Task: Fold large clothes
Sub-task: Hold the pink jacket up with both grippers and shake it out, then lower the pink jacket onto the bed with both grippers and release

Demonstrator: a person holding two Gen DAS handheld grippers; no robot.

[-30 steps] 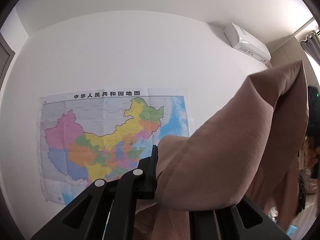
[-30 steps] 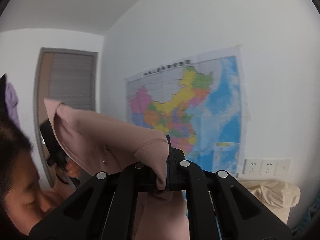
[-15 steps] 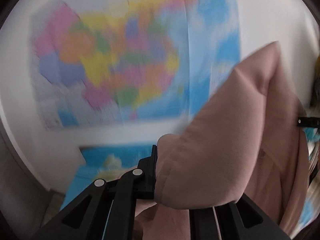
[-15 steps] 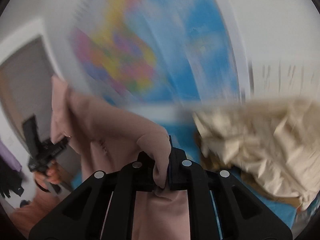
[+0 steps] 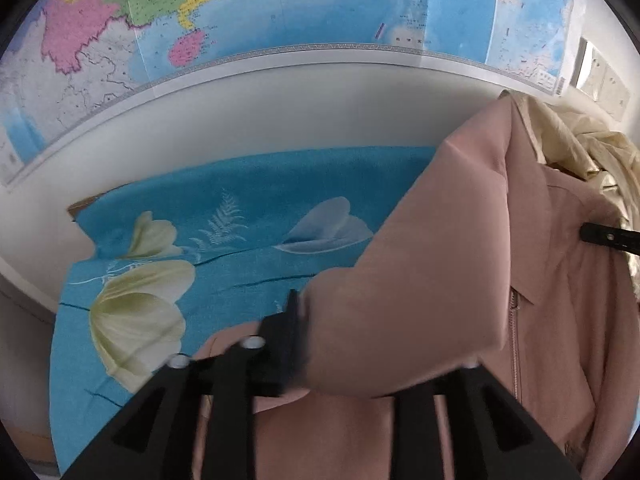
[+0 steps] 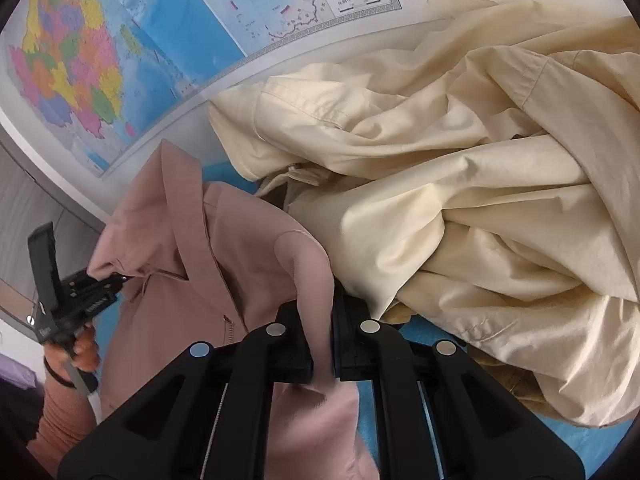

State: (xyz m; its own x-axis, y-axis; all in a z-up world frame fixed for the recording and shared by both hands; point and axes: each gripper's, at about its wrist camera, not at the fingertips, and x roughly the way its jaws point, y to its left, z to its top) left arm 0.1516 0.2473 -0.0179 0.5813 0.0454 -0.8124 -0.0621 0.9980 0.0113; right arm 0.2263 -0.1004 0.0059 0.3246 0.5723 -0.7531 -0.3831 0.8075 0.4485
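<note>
Blue sheet [image 5: 248,184]; pink jacket [image 6: 224,248] pinched in right gripper [image 6: 322,344].

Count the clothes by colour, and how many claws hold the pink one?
Pink jacket: 1
Cream clothes pile: cannot tell how many, at least 1
Total seen: at least 2
Claws on the jacket: right claw pinches it; left claw is opening, fabric between.

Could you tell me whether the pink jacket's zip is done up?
Done up: the pink jacket shows its zip closed below the collar.
</note>
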